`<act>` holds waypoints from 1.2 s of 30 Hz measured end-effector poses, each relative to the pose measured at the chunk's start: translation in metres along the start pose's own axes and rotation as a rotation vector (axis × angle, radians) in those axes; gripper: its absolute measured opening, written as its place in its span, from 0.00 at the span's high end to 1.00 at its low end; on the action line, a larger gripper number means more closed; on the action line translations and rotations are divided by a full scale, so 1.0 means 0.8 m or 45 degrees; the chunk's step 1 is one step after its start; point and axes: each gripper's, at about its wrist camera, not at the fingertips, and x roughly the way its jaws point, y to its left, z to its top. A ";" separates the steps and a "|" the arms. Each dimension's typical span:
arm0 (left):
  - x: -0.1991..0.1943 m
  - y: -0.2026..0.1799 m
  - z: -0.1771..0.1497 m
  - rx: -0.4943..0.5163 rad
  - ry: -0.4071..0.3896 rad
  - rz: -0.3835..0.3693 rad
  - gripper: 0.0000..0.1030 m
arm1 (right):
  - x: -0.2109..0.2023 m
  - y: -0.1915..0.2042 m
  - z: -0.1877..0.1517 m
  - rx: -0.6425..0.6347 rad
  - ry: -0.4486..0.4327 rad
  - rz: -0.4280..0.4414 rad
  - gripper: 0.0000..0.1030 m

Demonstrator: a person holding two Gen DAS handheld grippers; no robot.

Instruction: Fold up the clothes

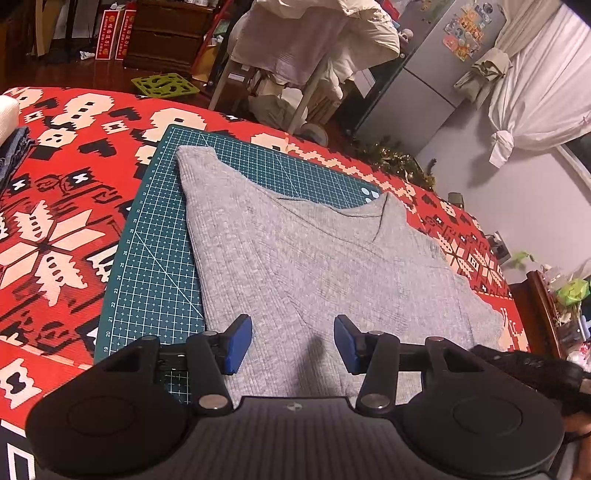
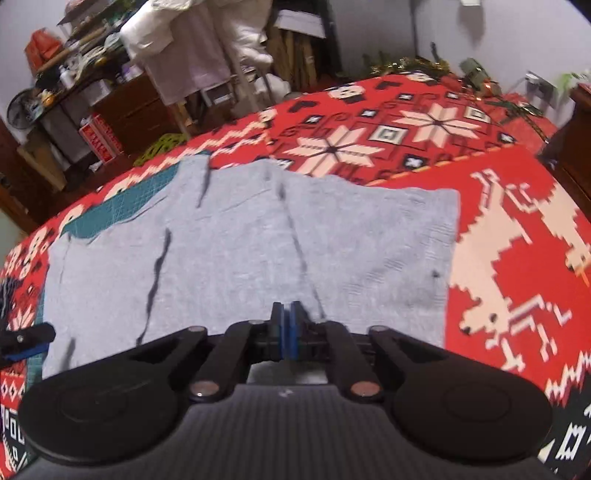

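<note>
A: Left wrist view: what is showing?

B: The left gripper (image 1: 293,343) is hovering with its blue pads (image 1: 238,343) standing partly apart, nothing between them, over the near edge of a grey ribbed garment (image 1: 314,258). The garment is lying flat on a green cutting mat (image 1: 155,236) whose edge ruler is reading 19 to 28, atop a red patterned blanket (image 1: 62,206). Far left, red boxes (image 1: 114,35) are bearing writing too small to read.

A: And the right wrist view?

B: The right gripper (image 2: 287,330) is sitting with its jaws pressed fully together, gripping nothing, above the garment's near hem. The picture is blurring slightly.
</note>
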 end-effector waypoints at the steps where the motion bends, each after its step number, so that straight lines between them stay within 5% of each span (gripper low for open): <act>1: 0.000 0.000 0.000 0.000 0.001 -0.001 0.54 | -0.005 -0.008 0.001 0.035 -0.007 -0.002 0.99; 12: 0.000 0.001 0.000 -0.013 0.011 -0.007 0.53 | -0.059 -0.119 0.025 0.311 -0.125 -0.157 0.85; 25: 0.003 -0.001 -0.001 0.002 0.015 0.006 0.48 | -0.019 -0.133 0.021 0.462 -0.052 0.026 0.70; 36: 0.003 0.002 -0.001 -0.020 0.020 0.001 0.48 | -0.006 -0.138 0.019 0.541 -0.040 0.110 0.69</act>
